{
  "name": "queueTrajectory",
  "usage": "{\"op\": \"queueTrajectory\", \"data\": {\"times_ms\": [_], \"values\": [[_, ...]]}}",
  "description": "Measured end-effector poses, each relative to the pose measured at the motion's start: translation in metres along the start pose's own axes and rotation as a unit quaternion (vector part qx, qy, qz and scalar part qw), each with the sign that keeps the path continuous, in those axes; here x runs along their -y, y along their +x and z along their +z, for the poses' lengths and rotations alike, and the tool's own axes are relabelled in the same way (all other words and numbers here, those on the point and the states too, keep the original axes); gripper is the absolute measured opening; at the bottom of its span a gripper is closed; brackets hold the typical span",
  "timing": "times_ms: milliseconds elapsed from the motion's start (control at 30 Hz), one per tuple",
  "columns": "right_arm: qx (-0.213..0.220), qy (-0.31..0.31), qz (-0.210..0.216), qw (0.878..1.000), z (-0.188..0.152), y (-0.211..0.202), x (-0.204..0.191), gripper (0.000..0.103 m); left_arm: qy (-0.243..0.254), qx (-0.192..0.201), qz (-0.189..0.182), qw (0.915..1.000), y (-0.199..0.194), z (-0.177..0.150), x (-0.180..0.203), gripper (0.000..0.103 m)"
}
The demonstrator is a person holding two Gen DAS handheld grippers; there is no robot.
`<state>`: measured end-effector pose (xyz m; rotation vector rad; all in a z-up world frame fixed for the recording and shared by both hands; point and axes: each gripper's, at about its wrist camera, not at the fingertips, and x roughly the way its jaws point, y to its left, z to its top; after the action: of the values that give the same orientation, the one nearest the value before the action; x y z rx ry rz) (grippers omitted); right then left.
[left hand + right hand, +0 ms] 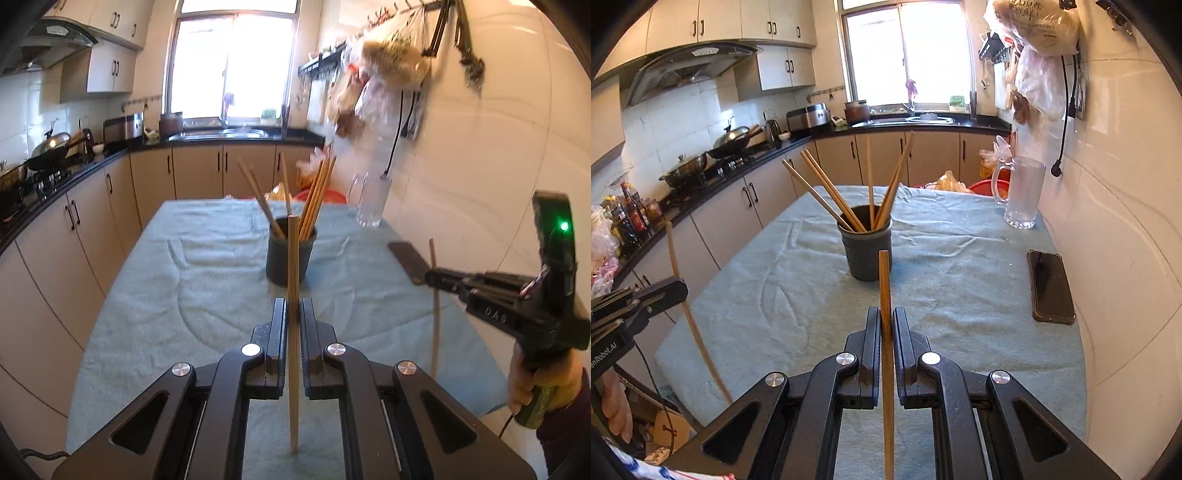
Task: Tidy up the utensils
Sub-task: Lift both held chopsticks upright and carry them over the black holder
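Wooden chopstick (293, 332) pinched upright in left claw (293, 314), jaws closed on it. Right claw (886, 325) likewise clamps another chopstick (885, 295). Dark cup (866, 251) with more chopsticks (827, 192) mid-worktop (960, 280), just beyond both claws. Phone (1050, 288) by right edge.

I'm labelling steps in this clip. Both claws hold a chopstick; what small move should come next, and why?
Probably carry the left claw forward over the dark holder cup and lower its chopstick in. The cup stands straight ahead holding other chopsticks, and the right claw sits no nearer.
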<state>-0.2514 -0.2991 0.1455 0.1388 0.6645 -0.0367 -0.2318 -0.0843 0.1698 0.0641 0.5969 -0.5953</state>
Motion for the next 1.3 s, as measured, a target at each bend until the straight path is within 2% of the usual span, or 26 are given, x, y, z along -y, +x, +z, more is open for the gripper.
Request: {"op": "queueTrajectory", "data": {"times_ms": [333,600,1033,1300], "values": [[0.01,0.017,0.011,1.0,0.004,0.005,0.008,0.007,-0.019,0.025,-0.01,0.9995,0.002,0.018,-0.004,0.006],[0.023,0.032,0.02,0.999,0.024,0.015,0.016,0.007,-0.031,0.032,-0.013,0.9989,0.012,0.041,-0.016,0.006],[0.085,0.047,0.025,0.995,0.097,0.009,0.027,0.007,-0.027,0.069,-0.019,0.9971,0.028,0.11,-0.013,0.006],[0.113,0.047,0.034,0.992,0.149,0.002,0.03,0.007,-0.022,0.097,0.006,0.995,0.053,0.155,-0.012,0.006]]}}
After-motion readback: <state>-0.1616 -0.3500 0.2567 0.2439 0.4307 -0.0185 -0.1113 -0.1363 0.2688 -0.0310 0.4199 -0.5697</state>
